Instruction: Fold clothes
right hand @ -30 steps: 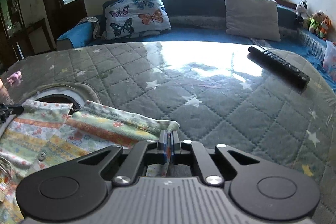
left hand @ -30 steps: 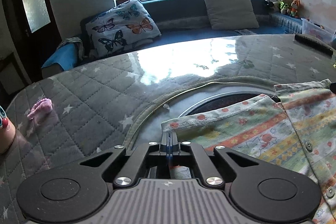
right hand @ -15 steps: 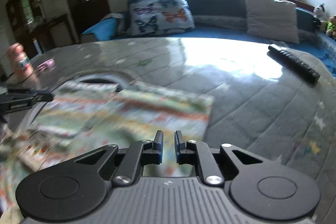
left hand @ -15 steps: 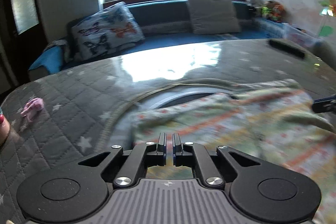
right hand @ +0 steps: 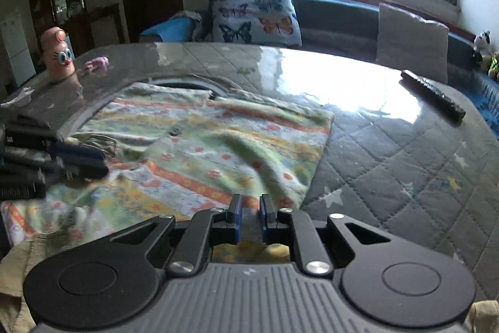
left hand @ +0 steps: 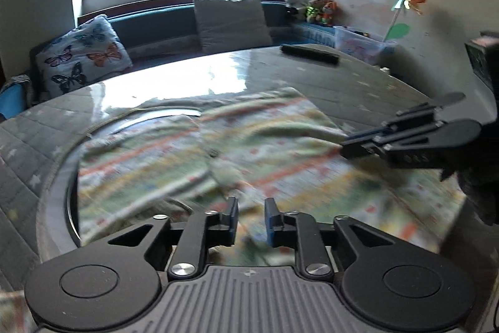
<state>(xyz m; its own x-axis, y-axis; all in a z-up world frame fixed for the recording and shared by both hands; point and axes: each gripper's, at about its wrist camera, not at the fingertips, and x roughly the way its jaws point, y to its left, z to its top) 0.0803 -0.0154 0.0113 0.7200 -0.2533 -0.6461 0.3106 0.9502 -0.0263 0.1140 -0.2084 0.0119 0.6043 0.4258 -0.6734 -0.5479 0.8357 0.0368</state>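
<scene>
A child's shirt [left hand: 280, 152] with colourful stripes and buttons lies spread on the quilted table cover [left hand: 37, 152]; its far edge is folded over. My left gripper [left hand: 251, 217] hovers over the shirt's near edge. Its jaws are opening and nothing is between them. In the right wrist view the same shirt [right hand: 218, 152] lies ahead of my right gripper [right hand: 249, 214], whose pads stand slightly apart and hold nothing. Each gripper shows in the other's view: the right gripper [left hand: 346, 150] over the shirt's right side, the left gripper [right hand: 90, 163] over its left side.
A black remote [right hand: 433, 99] lies at the table's far right. A pink toy figure [right hand: 59, 55] and a small pink thing [right hand: 98, 63] stand at the far left. Khaki cloth [right hand: 18, 270] lies by the near edge. A sofa with a butterfly pillow [right hand: 259, 16] is behind.
Both grippers were shut on the shirt's far edge. They let go, pulled back toward the near side and their jaws parted. The shirt now lies on the table.
</scene>
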